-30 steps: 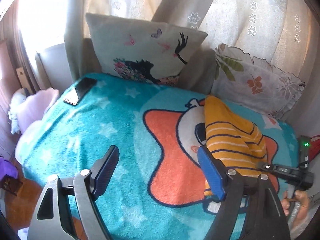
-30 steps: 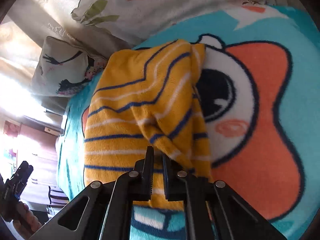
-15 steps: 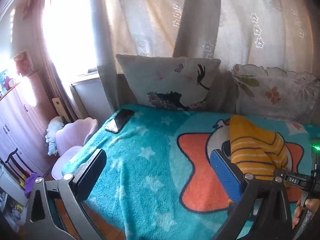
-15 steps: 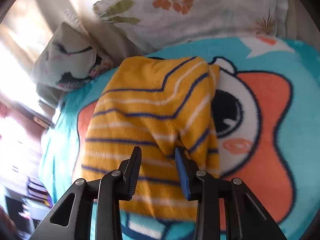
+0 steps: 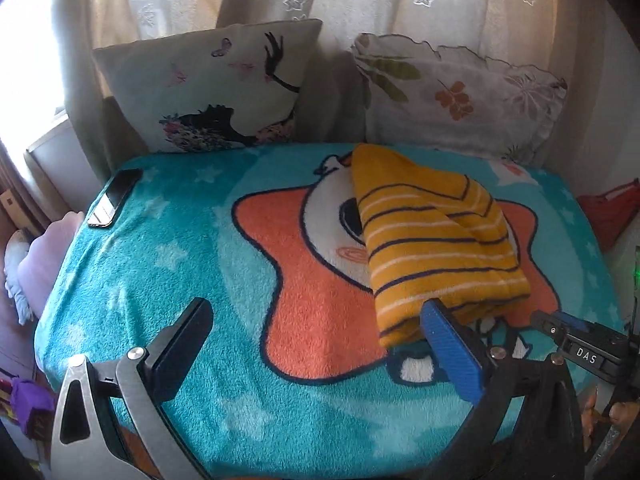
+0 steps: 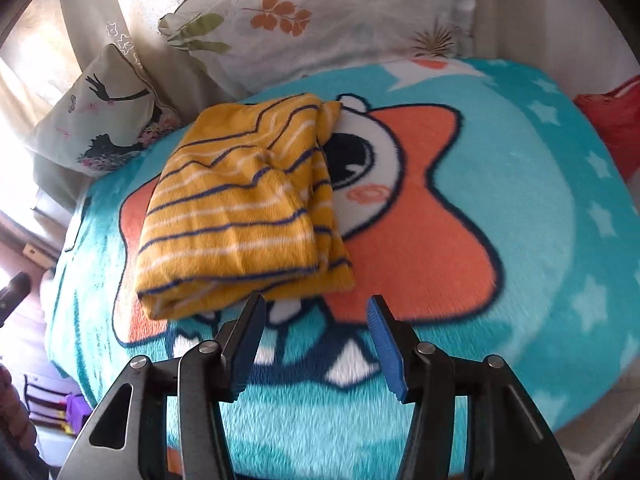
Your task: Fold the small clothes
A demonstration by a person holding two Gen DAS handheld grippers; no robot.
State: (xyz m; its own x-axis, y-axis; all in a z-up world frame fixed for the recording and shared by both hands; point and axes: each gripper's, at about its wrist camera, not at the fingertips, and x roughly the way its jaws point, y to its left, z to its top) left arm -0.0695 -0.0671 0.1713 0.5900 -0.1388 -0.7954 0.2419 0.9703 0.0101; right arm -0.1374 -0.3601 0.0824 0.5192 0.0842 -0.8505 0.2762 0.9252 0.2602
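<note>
A yellow garment with navy and white stripes (image 5: pixel 436 240) (image 6: pixel 240 208) lies folded in a thick bundle on the teal cartoon blanket (image 5: pixel 160 264) (image 6: pixel 520 208). My left gripper (image 5: pixel 316 340) stands wide open above the blanket, nothing between its fingers; its blue right pad overlaps the garment's near edge in the picture. My right gripper (image 6: pixel 316 312) hangs just in front of the garment's near edge. Its jaws are opening and hold nothing. In the left wrist view the right gripper's black body (image 5: pixel 580 352) shows at the far right.
A black phone (image 5: pixel 114 198) lies on the blanket's far left corner. Two pillows (image 5: pixel 216 88) (image 5: pixel 460 96) lean against the curtain behind. A red cloth (image 6: pixel 612 120) sits off the right edge. A pink chair (image 5: pixel 48 240) stands left of the bed.
My right gripper let go of the striped garment, opened and backed off toward the near edge. The left gripper spread wider, tilted up toward the curtain, then dipped back down toward the blanket.
</note>
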